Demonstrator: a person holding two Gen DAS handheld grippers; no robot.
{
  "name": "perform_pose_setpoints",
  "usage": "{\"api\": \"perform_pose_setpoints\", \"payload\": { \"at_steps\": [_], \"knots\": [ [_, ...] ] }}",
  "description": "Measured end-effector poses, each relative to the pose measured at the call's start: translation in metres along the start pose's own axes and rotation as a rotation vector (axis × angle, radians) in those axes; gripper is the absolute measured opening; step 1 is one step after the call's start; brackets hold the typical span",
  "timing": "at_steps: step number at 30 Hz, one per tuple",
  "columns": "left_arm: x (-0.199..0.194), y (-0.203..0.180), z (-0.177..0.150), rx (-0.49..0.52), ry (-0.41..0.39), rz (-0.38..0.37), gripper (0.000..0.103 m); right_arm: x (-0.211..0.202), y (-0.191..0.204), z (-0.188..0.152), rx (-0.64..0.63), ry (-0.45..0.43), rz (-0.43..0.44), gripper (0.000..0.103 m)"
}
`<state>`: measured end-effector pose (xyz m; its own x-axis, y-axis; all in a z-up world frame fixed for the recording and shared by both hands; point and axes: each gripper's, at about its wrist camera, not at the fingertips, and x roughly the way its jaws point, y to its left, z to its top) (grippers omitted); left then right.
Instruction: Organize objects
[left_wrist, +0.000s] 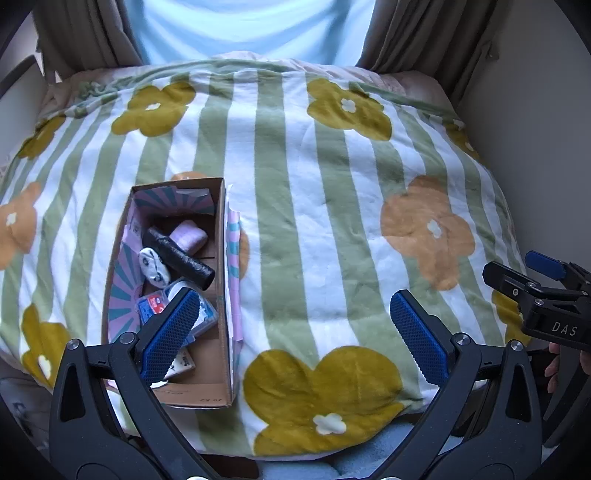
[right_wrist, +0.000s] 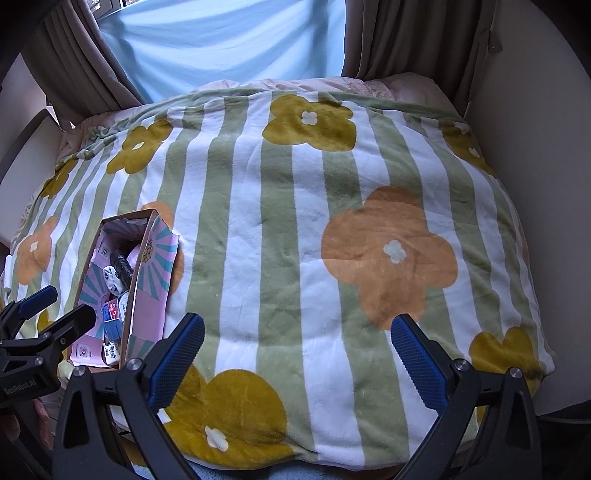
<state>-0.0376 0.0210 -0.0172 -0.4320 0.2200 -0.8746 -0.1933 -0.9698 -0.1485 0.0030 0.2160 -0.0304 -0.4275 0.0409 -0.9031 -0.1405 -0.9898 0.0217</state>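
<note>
left gripper (left_wrist: 295, 332): nearest to the left wrist camera, at 6 o'clock. its two blue pads are spread wide apart. nothing is between them. it hangs over the blanket, and its left pad (left_wrist: 170, 332) sits in front of the near end of the box.
right gripper (right_wrist: 295, 358): at 6 o'clock in its own camera. its blue pads are wide apart too, and it holds nothing. it hangs over the blanket with no thing under it. in the left camera it shows at 3 o'clock.
hand: a few fingers (left_wrist: 554, 369) peek out under the right gripper at 4 o'clock in the left view.
blanket (left_wrist: 295, 206): soft and puffy, with green and white stripes and big yellow and orange flowers. it covers the whole bed.
box (left_wrist: 218, 391): a long open cardboard box lying on the blanket, at 8 o'clock in the left view and 8 o'clock in the right view. its outside is pink with teal rays.
things in the box: all the small things lie inside it. near end, a blue and red pack (left_wrist: 151, 306). past that, a white piece with black marks (left_wrist: 153, 267). next, a black roll (left_wrist: 181, 256) lying slanted. far end, a pale purple roll (left_wrist: 188, 236) touching the black roll.
far away: a light blue curtain (left_wrist: 243, 26) at 12 o'clock, with brown curtains (left_wrist: 424, 37) on both sides.
</note>
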Motion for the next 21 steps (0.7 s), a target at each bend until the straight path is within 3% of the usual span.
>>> {"api": "perform_pose_setpoints", "payload": {
  "at_steps": [21],
  "knots": [
    [0.0016,-0.0001,0.0015,-0.007,-0.003,0.015,0.103,0.0013,-0.0039,0.009,0.003,-0.001,0.007,0.101]
  ]
}}
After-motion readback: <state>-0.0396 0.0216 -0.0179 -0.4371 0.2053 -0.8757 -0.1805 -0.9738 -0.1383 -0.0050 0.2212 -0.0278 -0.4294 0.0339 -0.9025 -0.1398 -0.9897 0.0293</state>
